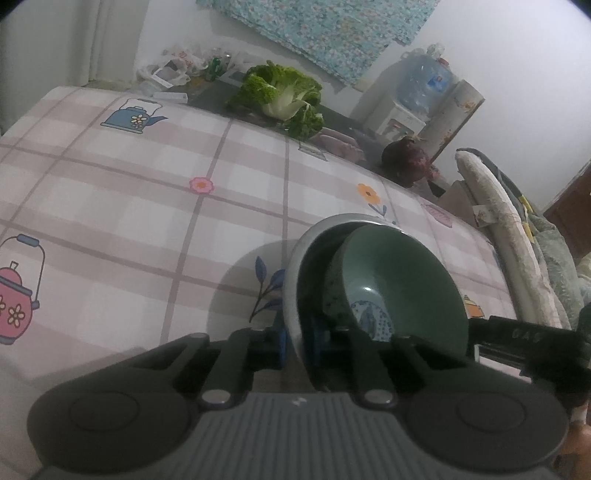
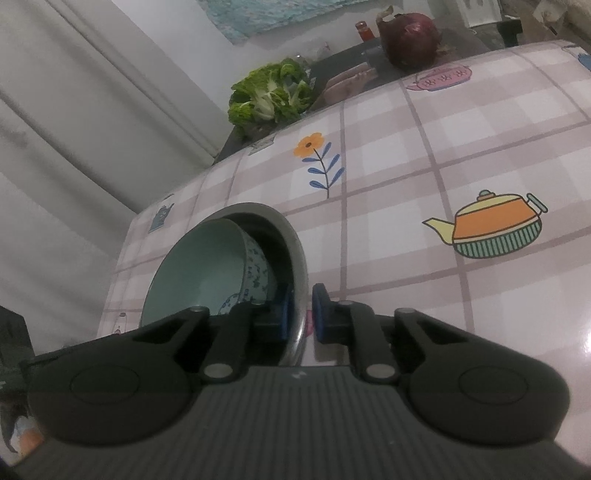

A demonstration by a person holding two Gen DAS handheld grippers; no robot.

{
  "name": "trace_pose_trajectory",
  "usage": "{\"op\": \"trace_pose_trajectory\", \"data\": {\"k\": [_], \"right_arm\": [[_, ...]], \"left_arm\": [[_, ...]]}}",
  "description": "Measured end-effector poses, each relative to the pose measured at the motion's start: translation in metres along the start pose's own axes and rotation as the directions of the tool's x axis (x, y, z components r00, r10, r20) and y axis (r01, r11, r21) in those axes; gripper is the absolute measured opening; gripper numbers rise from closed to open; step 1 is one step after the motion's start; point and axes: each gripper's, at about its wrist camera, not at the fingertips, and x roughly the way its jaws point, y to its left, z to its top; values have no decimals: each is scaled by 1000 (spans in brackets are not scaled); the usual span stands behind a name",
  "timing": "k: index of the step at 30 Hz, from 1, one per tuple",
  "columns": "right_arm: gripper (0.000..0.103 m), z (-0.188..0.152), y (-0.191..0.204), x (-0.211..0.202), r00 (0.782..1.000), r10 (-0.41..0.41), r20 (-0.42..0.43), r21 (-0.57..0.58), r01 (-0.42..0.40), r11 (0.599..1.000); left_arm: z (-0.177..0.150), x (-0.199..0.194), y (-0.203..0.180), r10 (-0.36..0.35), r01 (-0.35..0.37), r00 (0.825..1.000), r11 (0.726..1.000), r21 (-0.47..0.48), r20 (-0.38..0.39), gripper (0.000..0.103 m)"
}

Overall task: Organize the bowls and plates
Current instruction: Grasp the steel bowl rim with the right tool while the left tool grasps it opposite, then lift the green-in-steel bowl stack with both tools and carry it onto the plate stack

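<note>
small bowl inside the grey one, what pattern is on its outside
Blue floral speckle on white on the small bowl; clearest in the right wrist view.

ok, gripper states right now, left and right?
Left gripper: shut on the rim of the grey bowl.
Right gripper: shut on the same grey bowl's opposite rim; green bowl nested inside.

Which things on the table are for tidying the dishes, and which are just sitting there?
For the job:
- grey metal outer bowl, gripped at its rim by left gripper and right gripper
- green ceramic bowl with blue pattern, nested inside

Just lying about:
- leafy green cabbage
- dark red onion
- checked teapot-print tablecloth
</note>
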Motion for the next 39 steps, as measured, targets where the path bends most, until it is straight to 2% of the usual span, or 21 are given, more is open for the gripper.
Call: {"op": "trace_pose_trajectory", "data": {"k": [21, 39], "right_arm": [[9, -11, 1, -13, 1000, 12, -27, 21, -11, 1000], [9, -12, 18, -55, 999, 25, 22, 6, -25, 1000]], "left_arm": [[-8, -14, -2, -4, 4, 1000, 1000, -20, -12, 11], [-8, -53, -22, -27, 27, 999, 1000, 4, 39, 10]]}}
